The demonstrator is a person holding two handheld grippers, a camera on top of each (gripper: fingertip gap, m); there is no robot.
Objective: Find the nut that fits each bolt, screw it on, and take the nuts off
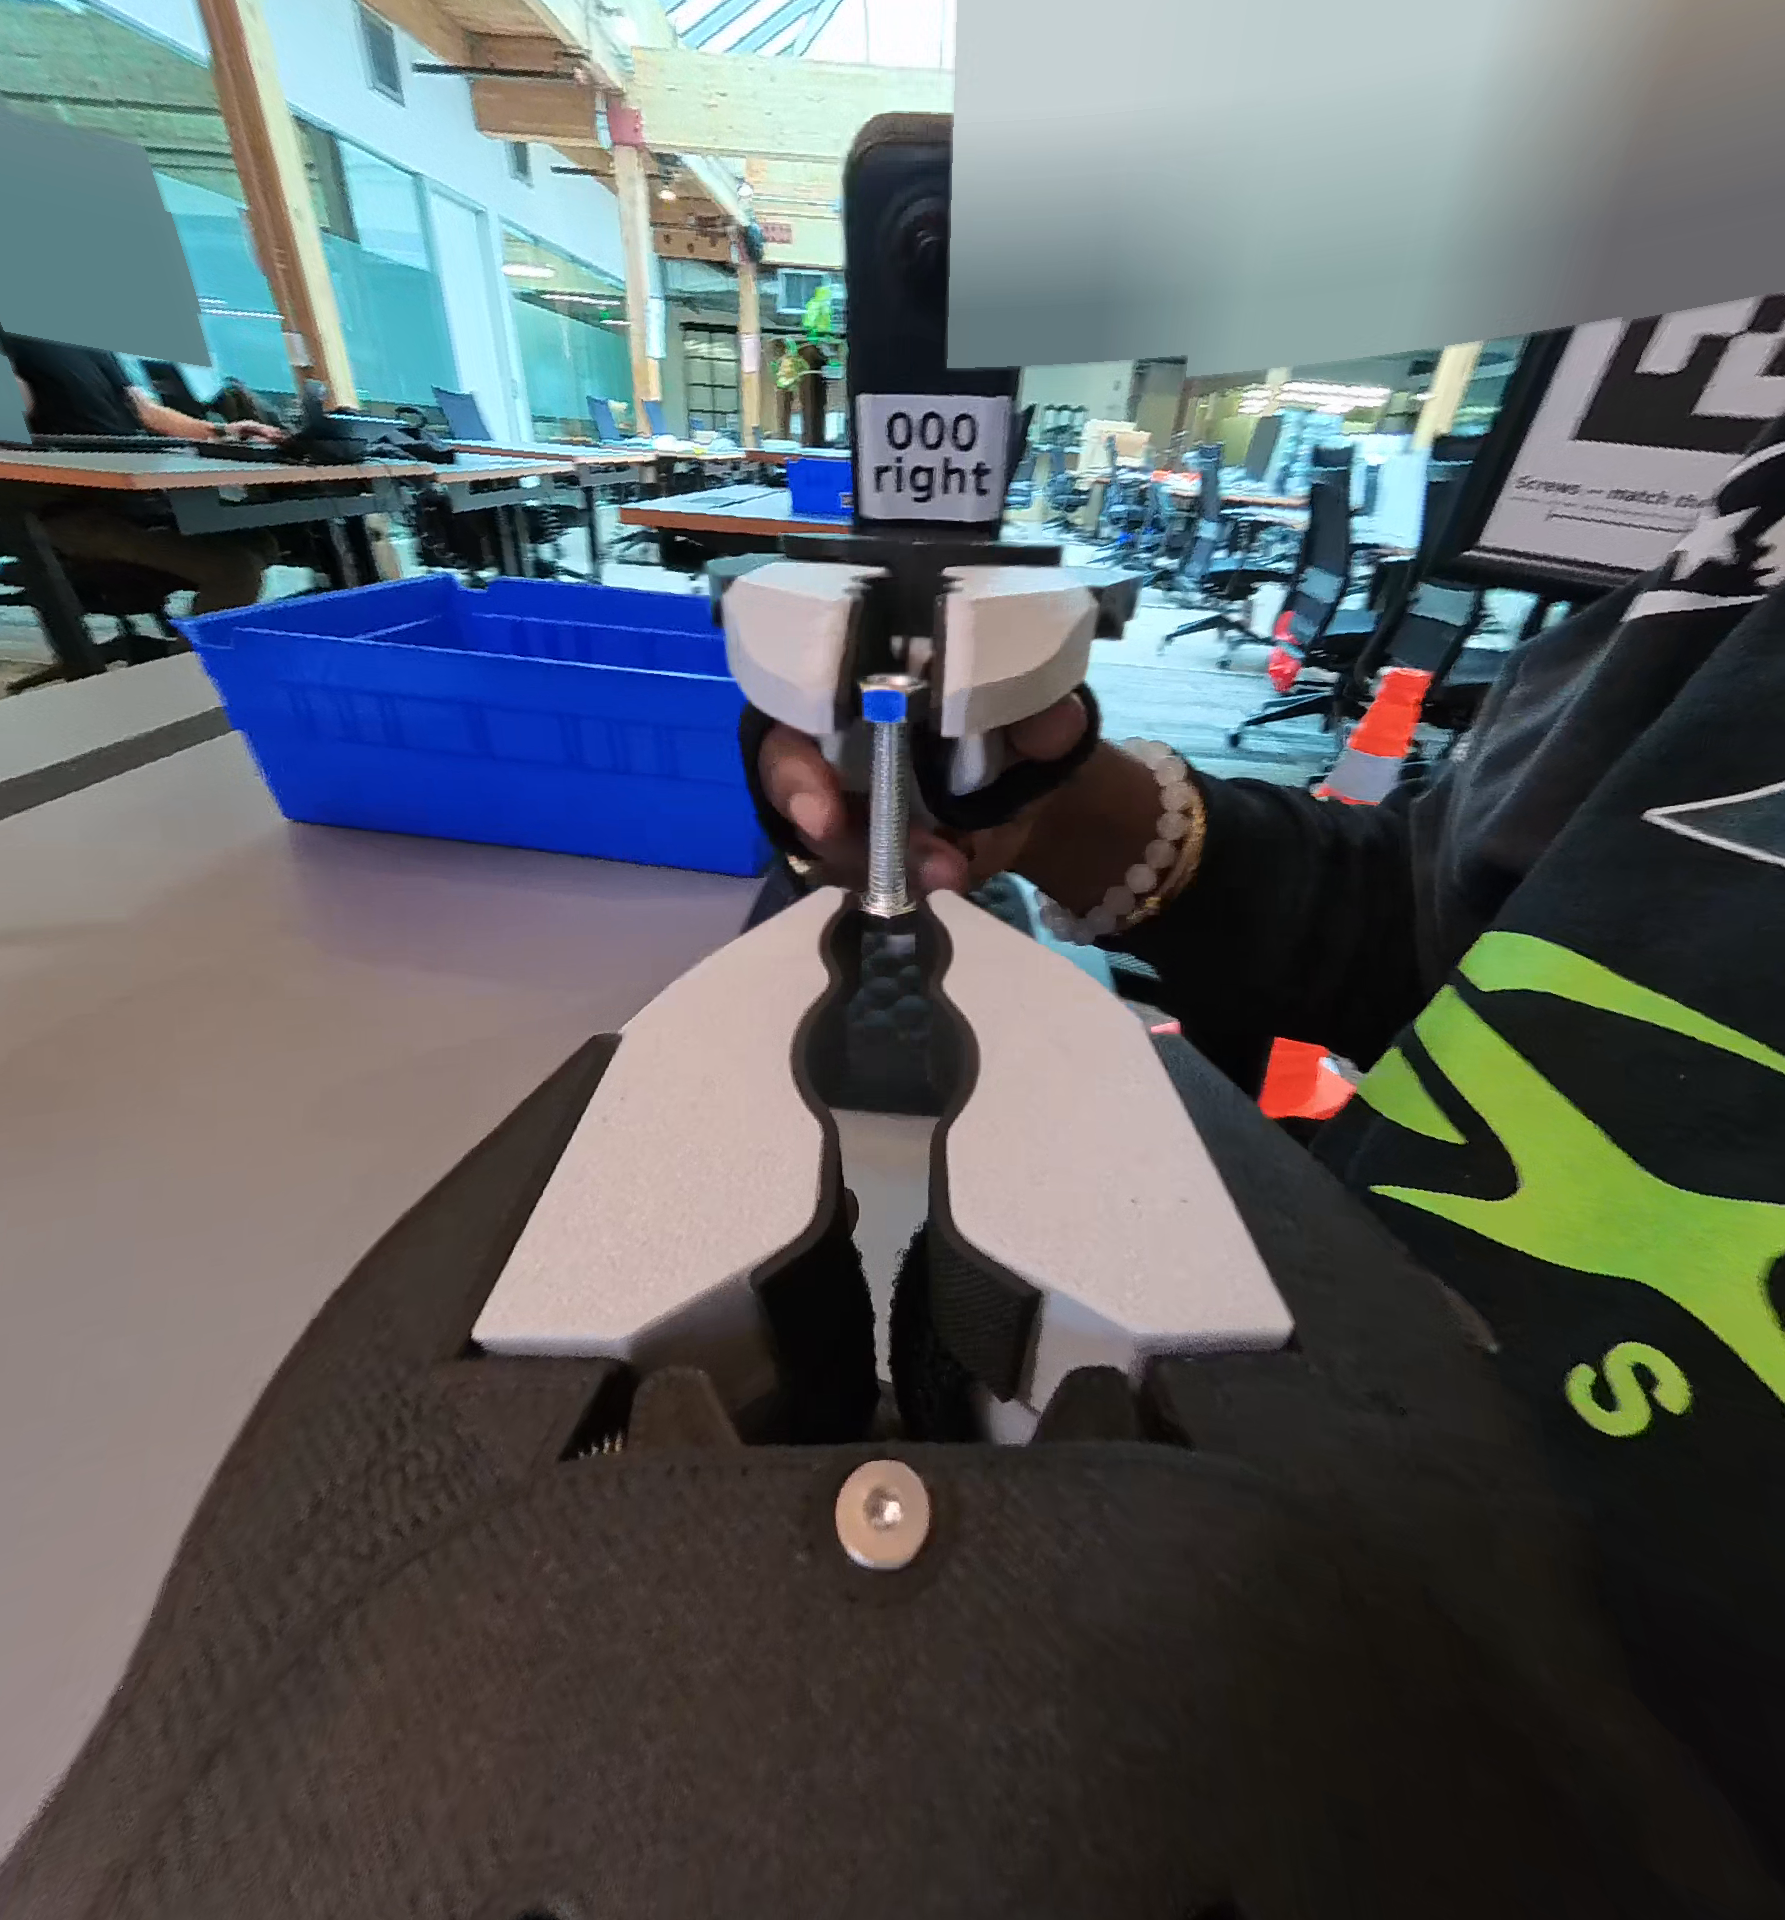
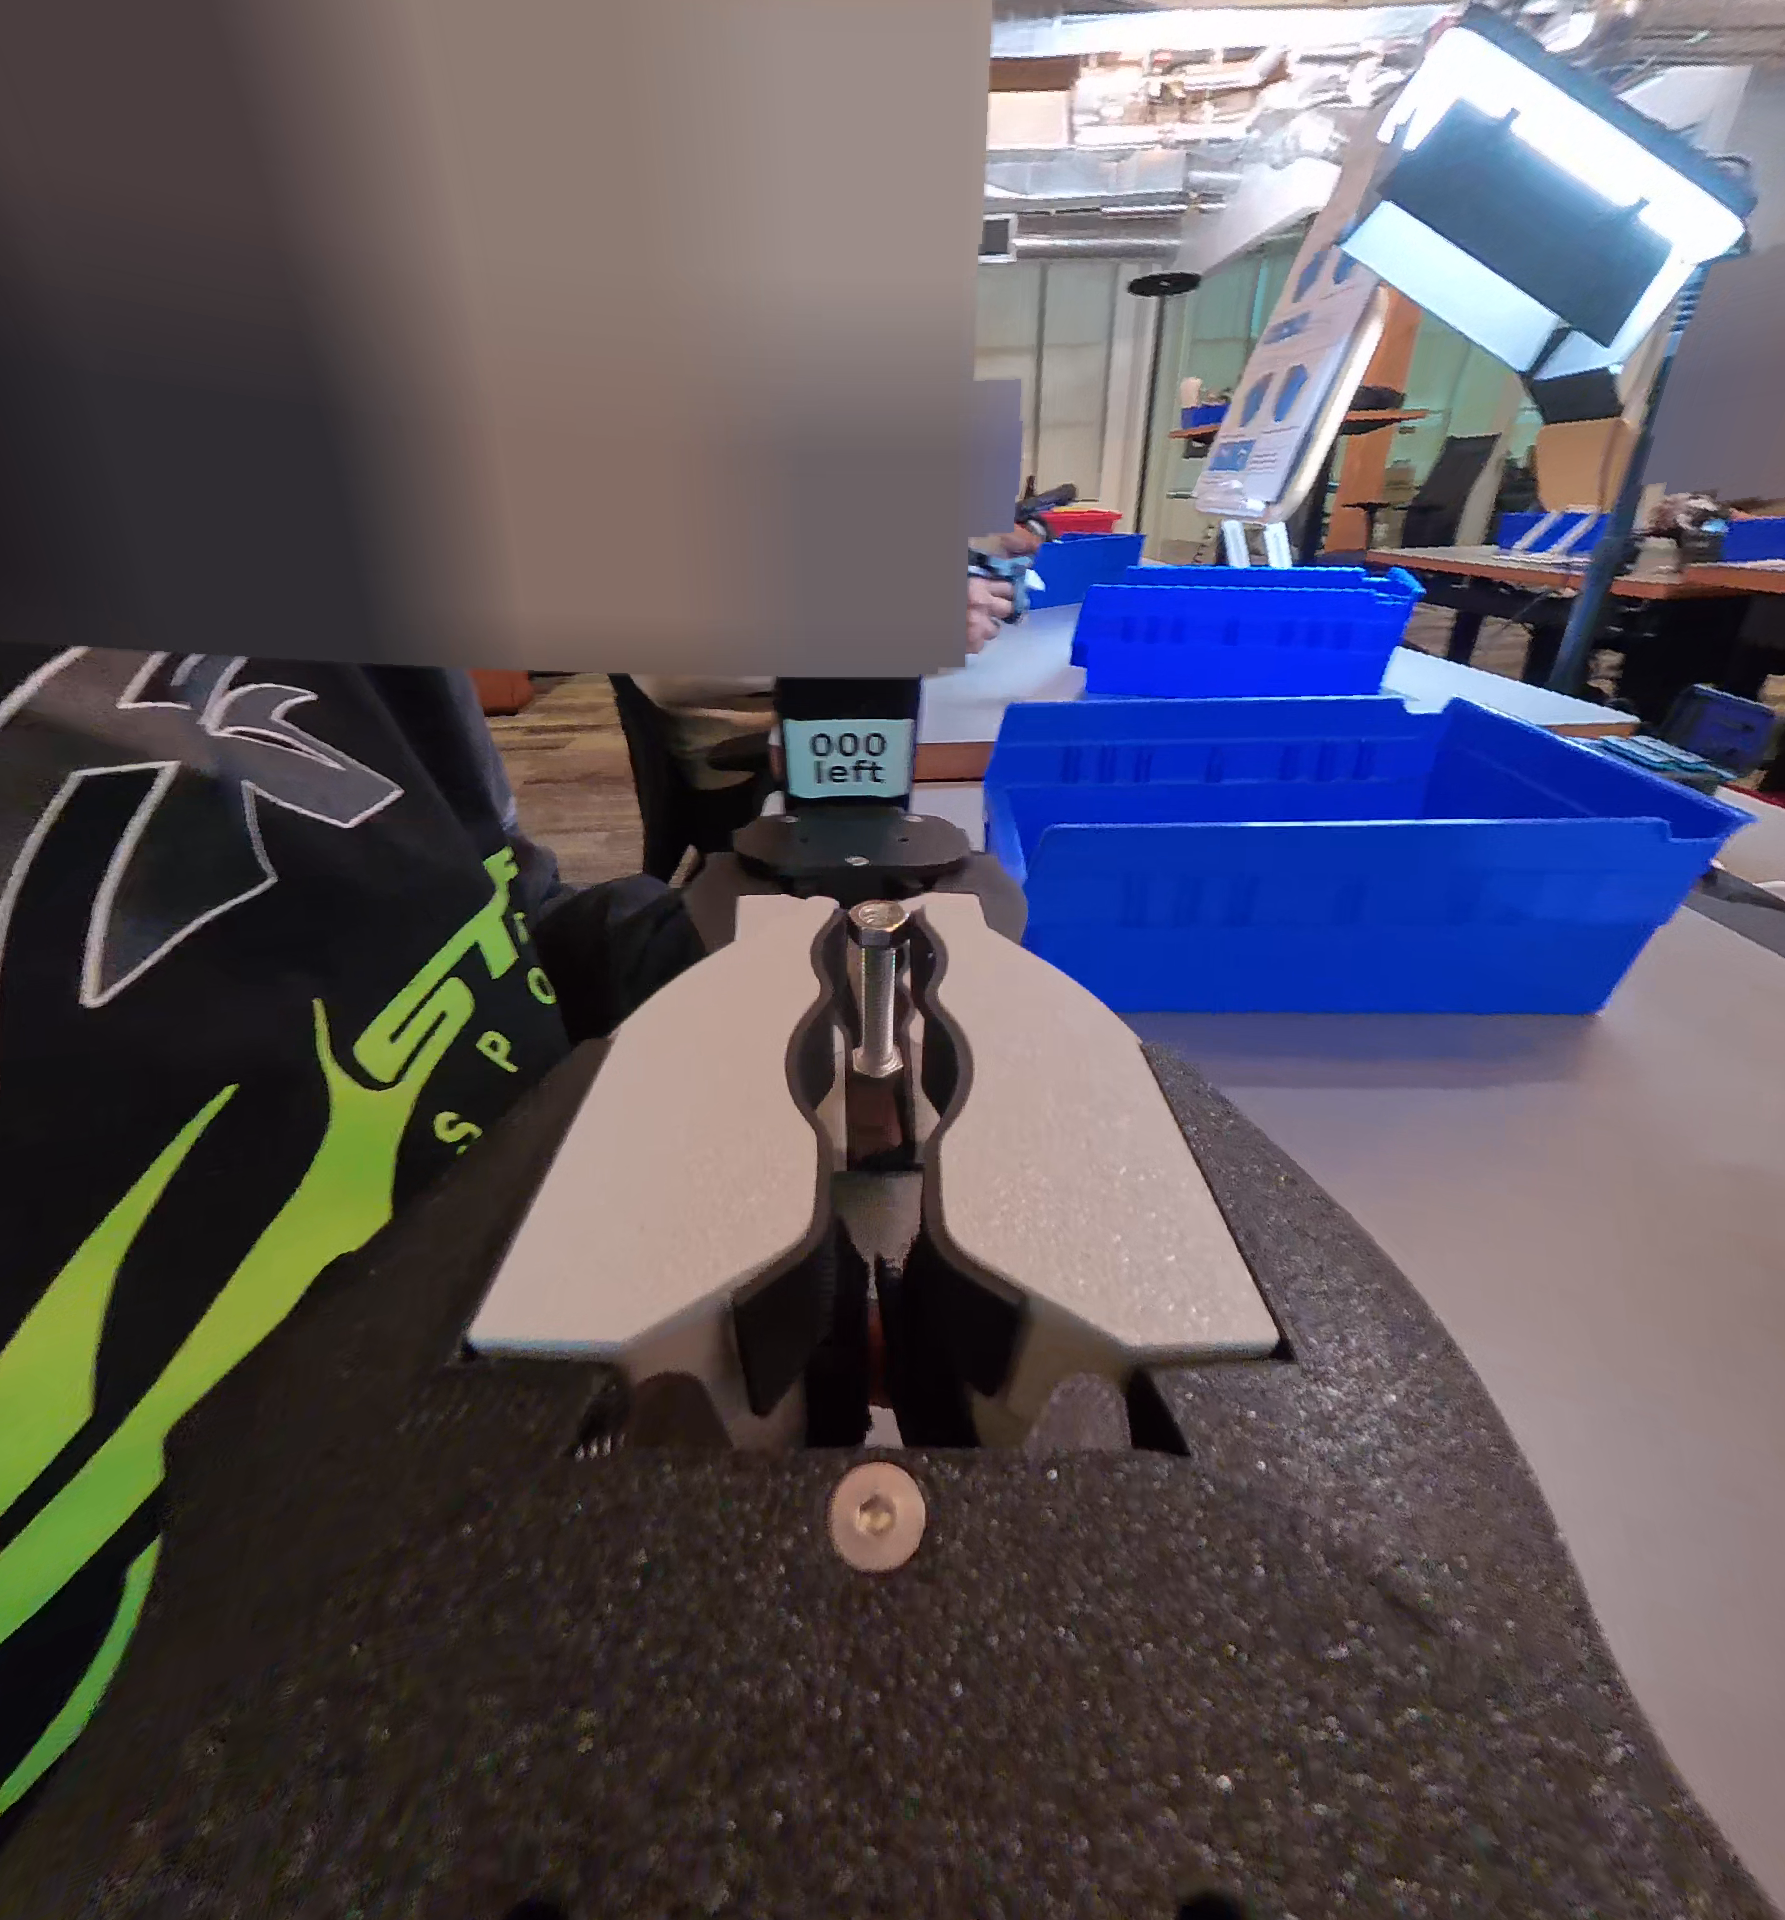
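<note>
The left gripper [image 1: 883,920] and the right gripper [image 2: 872,1070] face each other above the grey surface [image 1: 140,987]. The left fingers pinch the bolt [image 1: 885,821] at its head, and the right fingers pinch its other end, where a nut [image 1: 883,704] with blue marking sits. A blue bin [image 1: 472,717] stands behind.

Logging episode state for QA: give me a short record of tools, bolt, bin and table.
left tool: shut on the near end of the bolt
right tool: shut on the bolt's other end, facing the left tool
bolt: silver, threaded, held in the air between both tools; blue-marked hex end at the right tool
nut: cannot tell it from the bolt head
blue bin: on the table, behind the tools
</note>
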